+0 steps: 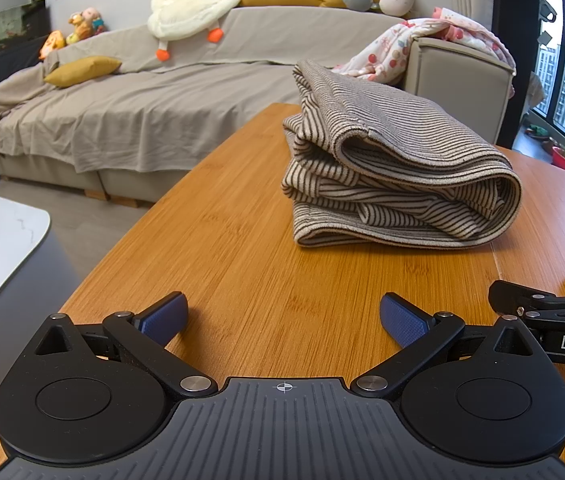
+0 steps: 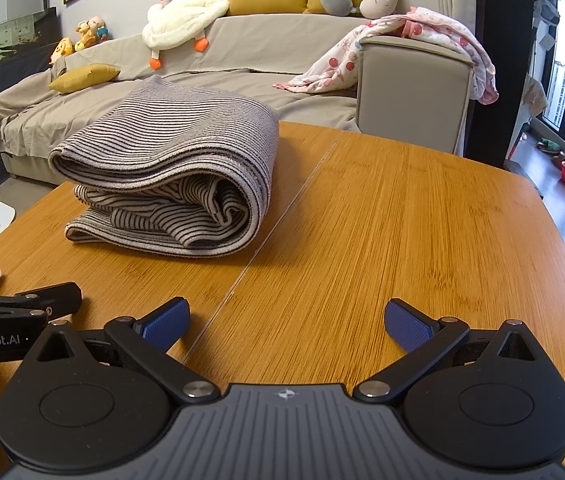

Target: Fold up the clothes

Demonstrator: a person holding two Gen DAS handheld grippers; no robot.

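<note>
Folded striped garment [image 1: 394,176] resting in a thick stack on the bamboo tabletop [image 1: 242,264], layers doubled over with a rounded fold facing the near right corner and loose hems facing the near left. Ahead and to the right of the left gripper [image 1: 282,318]; ahead and to the left of the right gripper [image 2: 287,322], as the right wrist view shows the same bundle [image 2: 170,184]. Lying between the two lines of sight, then, well apart from both sets of blue pads [image 1: 166,316], with bare wood all the way between. Both claws spread wide, pinching nothing, low near the table's front edge and side by side, each catching a sliver of the other at the frame border. Long axis of the stack seemingly running away toward the grey-draped sofa [image 2: 242,60], though fisheye bend makes that uncertain. Neither gripper clearly nearer; roughly equal reach, judging by similar apparent size in both views. Folding looks largely finished: compact, though the top layer bulges and the inner layers sit uneven. Any further move likely to call for a forward, inward approach from both sides, left claw to the open hems, right claw to the rolled fold.
</note>
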